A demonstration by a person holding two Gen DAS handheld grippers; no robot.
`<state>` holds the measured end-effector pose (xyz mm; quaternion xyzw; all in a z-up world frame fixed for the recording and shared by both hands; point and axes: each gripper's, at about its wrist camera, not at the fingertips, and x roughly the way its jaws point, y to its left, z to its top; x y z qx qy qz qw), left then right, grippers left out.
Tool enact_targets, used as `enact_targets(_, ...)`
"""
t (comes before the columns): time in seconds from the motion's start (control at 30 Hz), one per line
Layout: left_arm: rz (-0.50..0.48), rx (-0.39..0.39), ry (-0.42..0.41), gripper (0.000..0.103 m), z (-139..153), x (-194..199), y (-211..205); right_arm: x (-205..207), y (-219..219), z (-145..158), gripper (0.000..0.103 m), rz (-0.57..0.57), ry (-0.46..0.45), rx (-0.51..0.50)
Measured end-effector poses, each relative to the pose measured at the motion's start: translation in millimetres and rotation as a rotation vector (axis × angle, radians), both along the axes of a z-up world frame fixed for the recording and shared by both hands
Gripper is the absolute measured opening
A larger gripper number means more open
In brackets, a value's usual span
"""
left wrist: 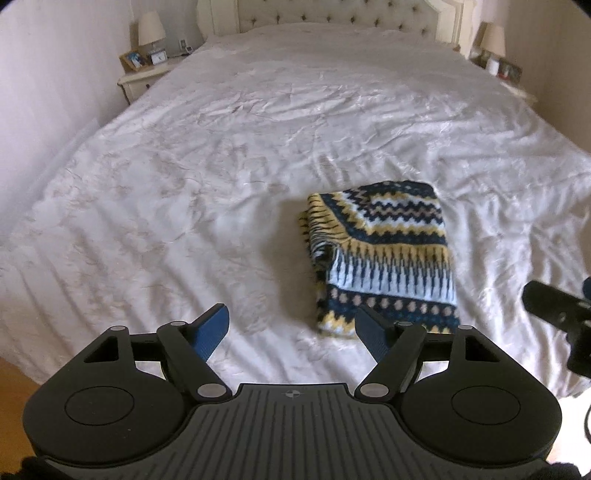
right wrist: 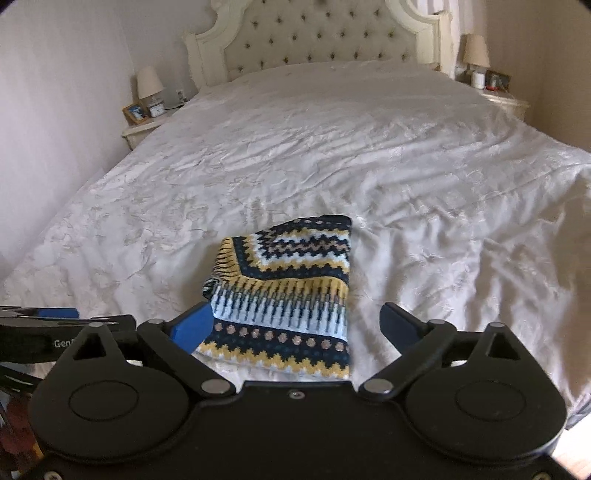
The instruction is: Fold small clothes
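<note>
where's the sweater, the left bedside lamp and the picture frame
sweater point(right wrist: 288, 295): right wrist view, middle of the folded knit.
lamp point(left wrist: 150, 27): left wrist view, on its shade.
picture frame point(right wrist: 135, 112): right wrist view, on the photo inside the wooden frame.

Big bed point(left wrist: 258, 155) is wearing a wrinkled white cover, and a folded patterned sweater point(left wrist: 384, 258) is lying flat on it near the foot end.
</note>
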<state>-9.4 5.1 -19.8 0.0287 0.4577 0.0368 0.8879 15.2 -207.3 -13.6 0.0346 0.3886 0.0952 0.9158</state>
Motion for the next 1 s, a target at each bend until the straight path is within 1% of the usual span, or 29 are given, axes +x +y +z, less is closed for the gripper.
enact_targets(0.1, -0.013, 0.001, -0.001, 0.075, 0.6, -4.7, -3.7, -4.8, 0.0, 1.8, 0.095, -0.011, 0.008, -0.015)
enact_targets(0.23, -0.016, -0.053, 0.032, 0.075, -0.7, -4.2, -1.4, -5.8, -3.7, 1.6, 0.095, -0.017, 0.024, 0.013)
enact_targets(0.3, -0.013, -0.065, 0.040, 0.075, -1.6, -4.3, -1.6, -5.6, -5.7, 1.1, 0.095, -0.020, 0.033, 0.028)
enact_targets(0.6, -0.041, -0.063, 0.054, 0.075, -5.5, -4.9, -9.9, -4.7, -7.0, -2.0, 0.095, -0.034, 0.072, 0.028)
enact_targets(1.0, -0.051, -0.063, 0.071, 0.075, -7.9, -3.0, -9.1, 0.5, -3.0, -4.5, 0.095, -0.026, 0.093, 0.043)
